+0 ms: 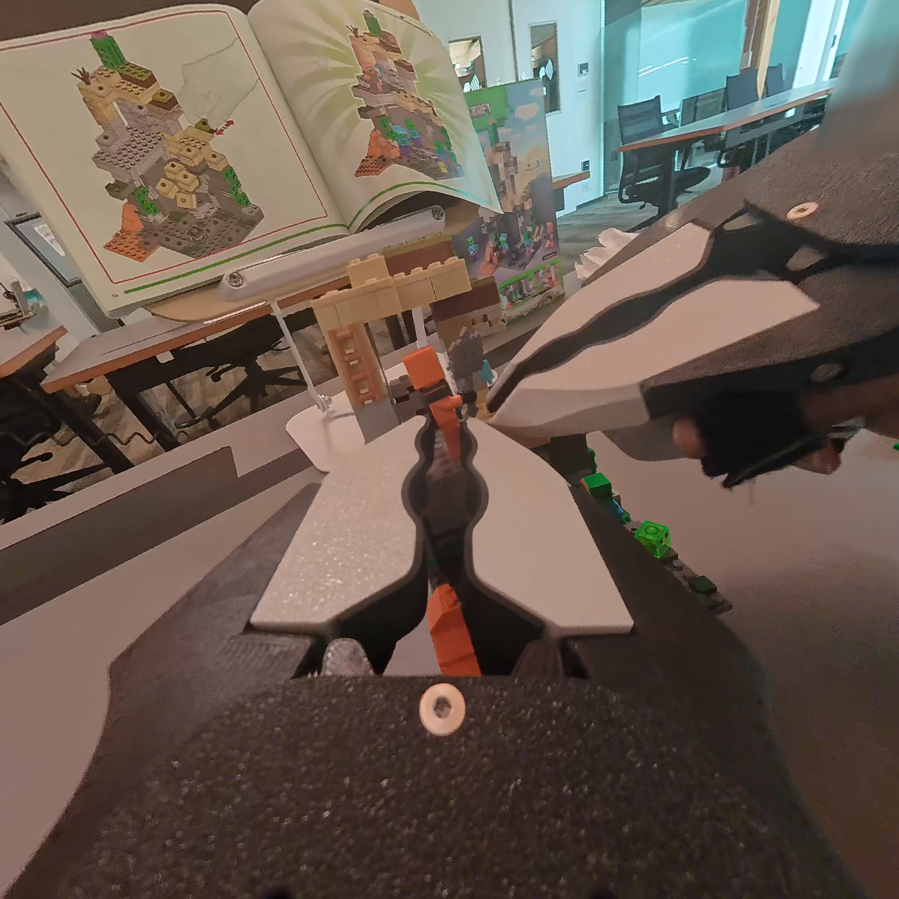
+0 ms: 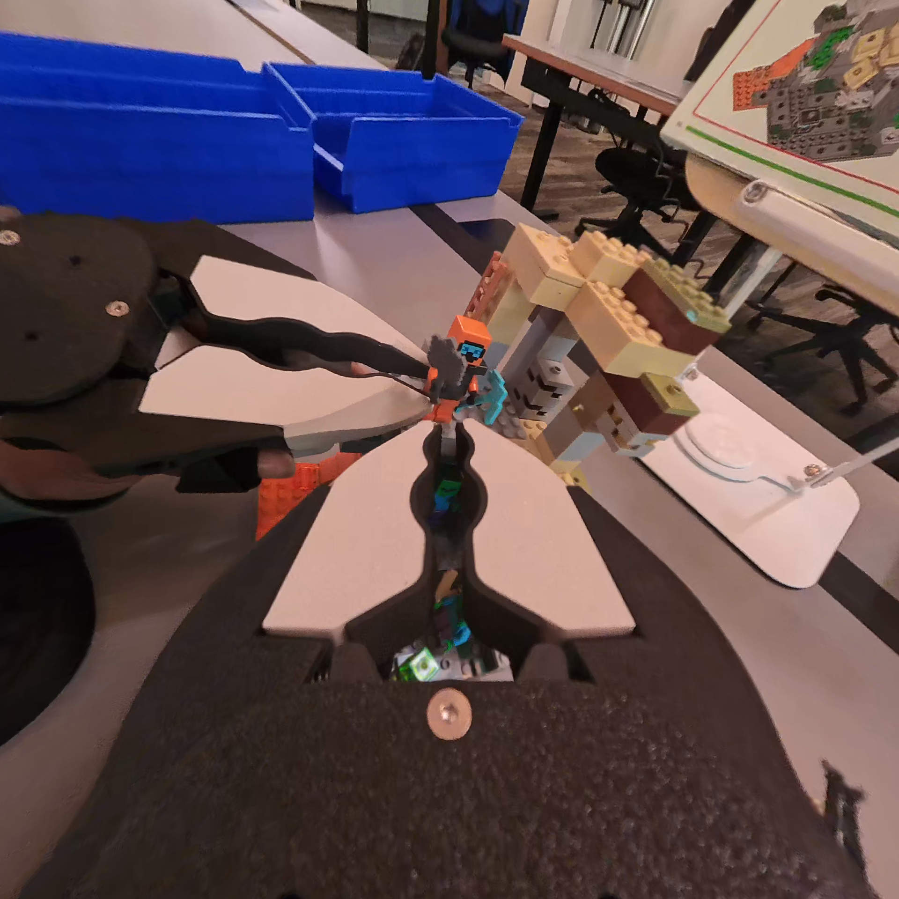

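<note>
left gripper (image 2: 428,384) – pinched on orange figure (image 2: 459,362) | right gripper (image 2: 450,423) – narrow, tips nearly together at grey plate under figure | tan brick build (image 2: 603,311) beside, near table's far edge (image 2: 389,253)

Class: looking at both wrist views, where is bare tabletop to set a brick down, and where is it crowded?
Free: grey table between the blue bins and the brick model. Crowded: around the orange figure, where both grippers' fingers meet, beside green pieces.

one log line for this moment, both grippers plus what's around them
left gripper: shut on orange minifigure | right gripper: shut, tips at grey plate under figure | near: tan brick build, open booklet
</note>
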Available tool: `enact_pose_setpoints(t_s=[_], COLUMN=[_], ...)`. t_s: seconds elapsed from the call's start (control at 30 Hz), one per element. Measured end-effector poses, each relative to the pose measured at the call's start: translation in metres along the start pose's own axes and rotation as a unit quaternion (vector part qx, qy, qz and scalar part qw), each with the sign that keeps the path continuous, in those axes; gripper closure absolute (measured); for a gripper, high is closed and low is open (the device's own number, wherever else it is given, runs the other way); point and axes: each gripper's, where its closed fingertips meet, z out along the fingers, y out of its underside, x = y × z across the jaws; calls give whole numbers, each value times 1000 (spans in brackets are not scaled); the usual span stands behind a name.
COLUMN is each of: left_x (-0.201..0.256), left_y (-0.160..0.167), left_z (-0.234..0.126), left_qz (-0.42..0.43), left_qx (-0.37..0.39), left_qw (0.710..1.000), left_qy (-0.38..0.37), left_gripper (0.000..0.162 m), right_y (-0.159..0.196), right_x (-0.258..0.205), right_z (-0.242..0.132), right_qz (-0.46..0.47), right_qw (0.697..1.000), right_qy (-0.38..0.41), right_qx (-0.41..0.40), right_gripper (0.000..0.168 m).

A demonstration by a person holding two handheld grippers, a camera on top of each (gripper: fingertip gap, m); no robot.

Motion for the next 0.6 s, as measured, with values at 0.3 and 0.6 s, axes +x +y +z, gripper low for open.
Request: enact_pose_setpoints(t_s=[0.3,0.6], left_x=[-1,-11], left_y=[3,-17], left_z=[-5,-18], left_qz=[-17,-19], left_qx=[-3,26], left_qw=[1000,999], left_qy=[12,-8], left_gripper=[153,156], right_y=[4,19], right_x=[-10,-37], right_z=[11,25], right_qz=[-26,-52], right_qw=[997,994], right_qy=[-48,-76], right_qx=[-54,-60], right_gripper=[168,168])
